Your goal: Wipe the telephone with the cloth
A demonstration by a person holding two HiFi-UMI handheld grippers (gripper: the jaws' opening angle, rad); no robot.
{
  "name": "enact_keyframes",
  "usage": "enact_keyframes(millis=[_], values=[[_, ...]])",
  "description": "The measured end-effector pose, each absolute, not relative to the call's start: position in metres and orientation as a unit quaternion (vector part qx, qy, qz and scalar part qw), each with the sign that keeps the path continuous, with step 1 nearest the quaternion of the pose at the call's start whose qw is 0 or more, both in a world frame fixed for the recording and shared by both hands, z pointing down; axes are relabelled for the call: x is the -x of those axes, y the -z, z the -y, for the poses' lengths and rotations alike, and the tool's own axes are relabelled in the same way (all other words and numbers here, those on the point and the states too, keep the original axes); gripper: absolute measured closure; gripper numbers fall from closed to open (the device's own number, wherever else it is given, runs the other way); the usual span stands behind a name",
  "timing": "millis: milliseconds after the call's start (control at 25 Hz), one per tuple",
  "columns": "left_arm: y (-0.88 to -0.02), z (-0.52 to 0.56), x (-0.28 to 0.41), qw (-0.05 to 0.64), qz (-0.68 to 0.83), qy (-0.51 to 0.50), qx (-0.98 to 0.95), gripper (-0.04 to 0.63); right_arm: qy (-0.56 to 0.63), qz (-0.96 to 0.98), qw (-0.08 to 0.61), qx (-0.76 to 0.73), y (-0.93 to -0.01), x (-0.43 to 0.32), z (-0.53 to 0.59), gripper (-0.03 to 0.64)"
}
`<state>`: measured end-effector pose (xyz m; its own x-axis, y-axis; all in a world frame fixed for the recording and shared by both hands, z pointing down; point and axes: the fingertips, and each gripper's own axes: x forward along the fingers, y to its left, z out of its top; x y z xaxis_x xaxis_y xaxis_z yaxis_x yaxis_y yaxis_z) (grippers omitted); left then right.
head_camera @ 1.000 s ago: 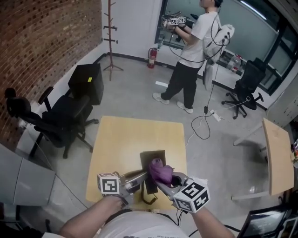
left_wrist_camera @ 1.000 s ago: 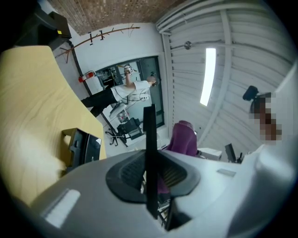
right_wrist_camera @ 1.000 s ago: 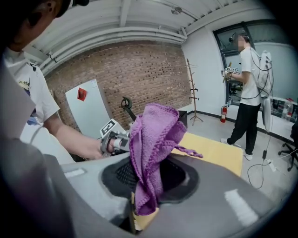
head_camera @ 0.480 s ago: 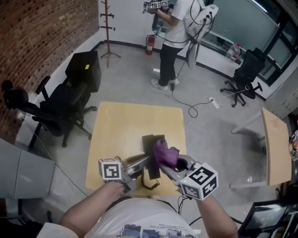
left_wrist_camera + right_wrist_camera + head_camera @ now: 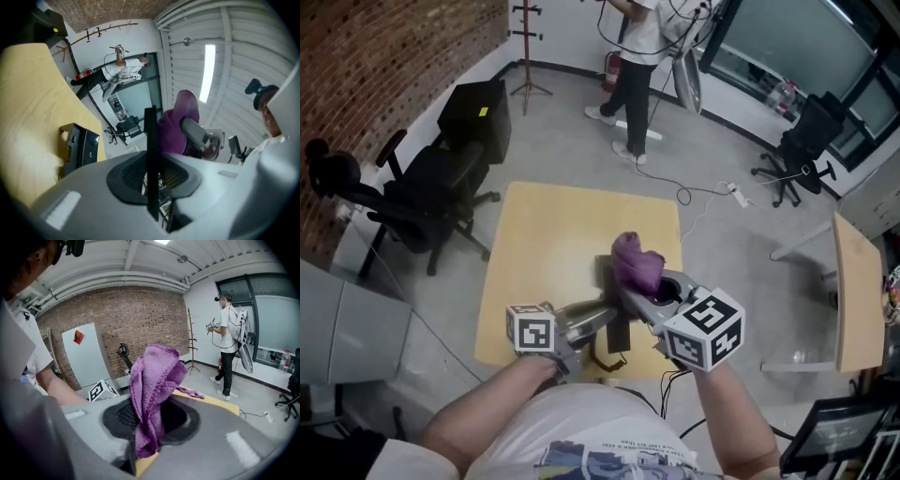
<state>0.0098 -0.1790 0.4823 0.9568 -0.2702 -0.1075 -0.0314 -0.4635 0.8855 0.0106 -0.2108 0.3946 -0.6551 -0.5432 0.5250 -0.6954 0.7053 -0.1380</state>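
The black telephone base (image 5: 607,274) lies on the yellow table (image 5: 548,244); the left gripper view shows this base (image 5: 78,147) at the table's edge. My left gripper (image 5: 605,321) is shut on a thin black bar (image 5: 151,154), apparently the handset (image 5: 620,333), with a cord loop (image 5: 604,360) hanging below it. My right gripper (image 5: 630,292) is shut on the bunched purple cloth (image 5: 636,261), held in the air just above the telephone. In the right gripper view the cloth (image 5: 152,390) stands up between the grey fingers (image 5: 206,437). The left gripper view shows the cloth (image 5: 180,117) just past the handset.
Black office chairs (image 5: 412,202) and a black cabinet (image 5: 476,117) stand left of the table. A person (image 5: 633,56) with grippers stands at the back by a coat rack (image 5: 528,47). A cable (image 5: 703,202) lies on the floor. Another table (image 5: 858,291) is at the right.
My right gripper has lifted the purple cloth higher over the telephone. The left gripper holds still. The person at the back has shifted toward the top of the view.
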Motion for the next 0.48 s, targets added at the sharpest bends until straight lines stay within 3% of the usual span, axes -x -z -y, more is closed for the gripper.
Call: enact_keyframes(millis=[480], values=[[-0.472,0.204,0.007,0.511,0.103,0.150,-0.840,0.515,-0.215,0.884,0.257,-0.328,-0.436,-0.009,0.149,0.526]])
